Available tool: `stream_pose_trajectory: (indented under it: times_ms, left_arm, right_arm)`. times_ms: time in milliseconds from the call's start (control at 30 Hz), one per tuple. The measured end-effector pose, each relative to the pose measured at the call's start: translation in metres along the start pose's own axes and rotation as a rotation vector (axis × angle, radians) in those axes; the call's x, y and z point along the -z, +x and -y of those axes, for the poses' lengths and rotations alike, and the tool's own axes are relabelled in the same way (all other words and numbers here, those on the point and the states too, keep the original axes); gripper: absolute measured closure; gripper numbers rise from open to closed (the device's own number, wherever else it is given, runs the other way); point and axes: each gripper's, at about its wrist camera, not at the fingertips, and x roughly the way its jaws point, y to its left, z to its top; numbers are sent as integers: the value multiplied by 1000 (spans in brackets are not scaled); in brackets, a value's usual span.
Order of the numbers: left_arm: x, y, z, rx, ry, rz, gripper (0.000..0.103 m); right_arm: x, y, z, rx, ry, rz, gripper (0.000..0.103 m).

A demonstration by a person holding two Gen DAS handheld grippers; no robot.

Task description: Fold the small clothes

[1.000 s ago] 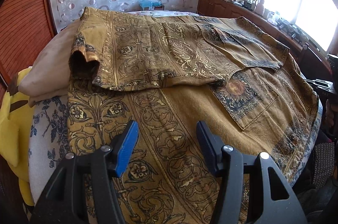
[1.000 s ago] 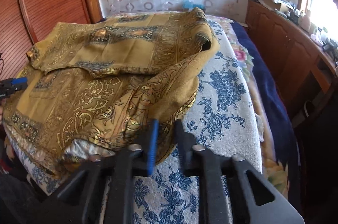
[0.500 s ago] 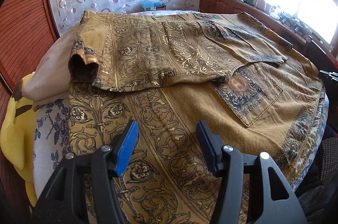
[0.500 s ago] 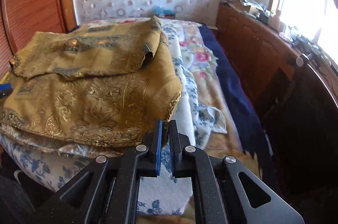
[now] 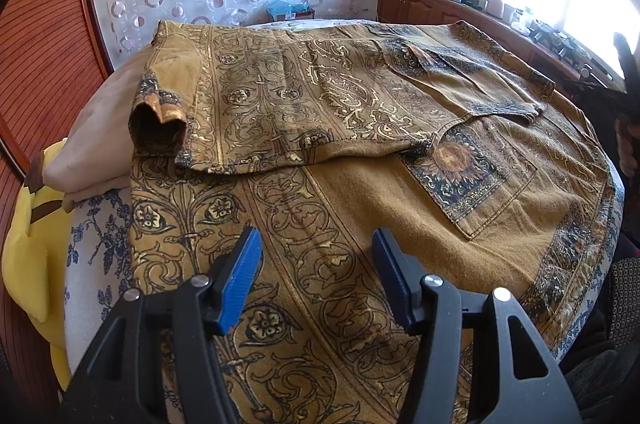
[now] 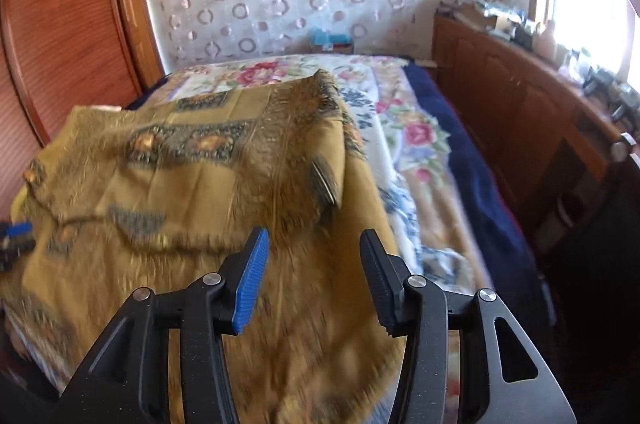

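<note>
A mustard-gold patterned garment [image 5: 360, 192] lies spread on the bed, its far half folded over toward me, one short sleeve [image 5: 158, 120] at the left, a sunflower pocket [image 5: 468, 172] at the right. My left gripper [image 5: 316, 256] hovers open just above the near part of the cloth, nothing between its blue pads. In the blurred right wrist view the same garment [image 6: 192, 192] drapes over the bed's corner. My right gripper [image 6: 312, 260] is over its near edge, jaws opening, with no cloth between them. The left gripper's blue tip [image 6: 16, 230] shows at the left edge.
A beige pillow [image 5: 100, 140] and a yellow plush toy [image 5: 28, 248] lie left of the garment. A floral bedspread [image 6: 412, 136] and dark blue blanket [image 6: 480, 184] cover the bed's right side. Wooden cabinets [image 6: 520, 112] run under the window; a wooden wardrobe [image 6: 60, 36] stands left.
The right gripper let go of the garment's edge, swung away and back over the cloth, and its jaws opened. The cloth's right edge now lies flat. The left gripper kept still.
</note>
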Motion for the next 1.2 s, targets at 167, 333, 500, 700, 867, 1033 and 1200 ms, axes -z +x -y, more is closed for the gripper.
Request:
stream_pose_trajectory:
  times_ms: [167,333,500,700,867,1033,1200]
  left_arm:
    - [0,0,0,0,-1,0,45]
    - [0,0,0,2,-2,0,45]
    - [0,-8,-8,22,-43,29,45]
    - [-5,-31,-23,-27,-95,115,45]
    - [-24,-46,-41,-76,-118,163,45]
    - [-44,-40,-55,-135,-118,175,45]
    - [-56,-18,-67,-144,-132,154,65]
  right_arm:
    - [-22,32,-3,30,15,-19,55]
    - [-25,58,1,41,39,-62,55]
    - [-19,68,0,38,26,-85,56]
    - [-17,72,-7,95,-20,-107,56]
    - [-16,72,-8,92,-10,-106,55]
    - [-16,72,-11,112,-21,-105,56]
    - [-16,73,-9,100,-10,-106,55]
